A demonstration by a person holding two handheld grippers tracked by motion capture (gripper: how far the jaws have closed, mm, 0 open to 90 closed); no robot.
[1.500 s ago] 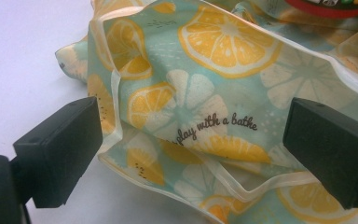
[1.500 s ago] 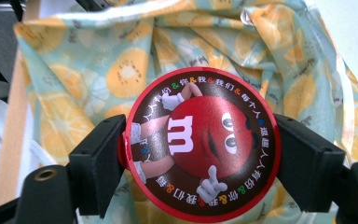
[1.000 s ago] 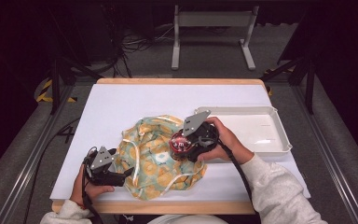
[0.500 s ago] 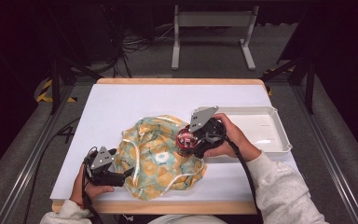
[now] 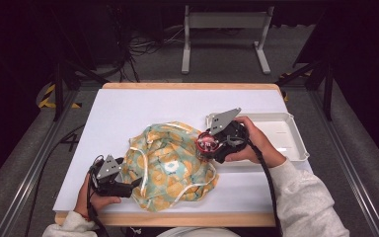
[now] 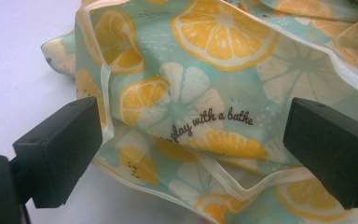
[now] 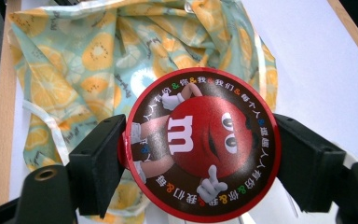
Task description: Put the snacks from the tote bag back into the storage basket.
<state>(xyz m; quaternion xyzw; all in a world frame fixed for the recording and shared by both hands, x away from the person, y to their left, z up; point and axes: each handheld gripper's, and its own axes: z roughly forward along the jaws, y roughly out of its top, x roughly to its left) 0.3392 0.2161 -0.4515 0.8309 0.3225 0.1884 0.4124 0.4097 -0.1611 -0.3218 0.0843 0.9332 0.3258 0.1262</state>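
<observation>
As I compared this moment with the second before it, the clearest change was in my right gripper (image 5: 212, 144): it had drifted a little away from the middle of the lemon-print bag (image 5: 170, 165) toward the white tray (image 5: 296, 143), and it had tipped so its grey plate pointed up and away from the bag. Its jaws were clamped on the round red candy tin (image 7: 200, 142), one pad on each side of the rim, with the printed lid facing the camera that rides on that gripper. In the high view the tin (image 5: 206, 143) hung just over the bag's edge on the tray side, not inside the bag and not in the tray.

My left gripper (image 5: 128, 186) had barely moved. It sat at the bag's near corner, on the side farthest from the tray, and its own view showed both black jaws spread wide with a fold of printed cloth and a pale drawstring (image 6: 233, 182) lying between them, neither pad pressing on it. So that hand was not holding the bag's mouth, as far as I could judge.

I took the shift to mean the tin was being lined up over the bag rather than lowered yet. With the cloth slack and the left jaws apart, I judged the opening was unsecured, and dropping the tin in would likely need that edge pinched and lifted first.
</observation>
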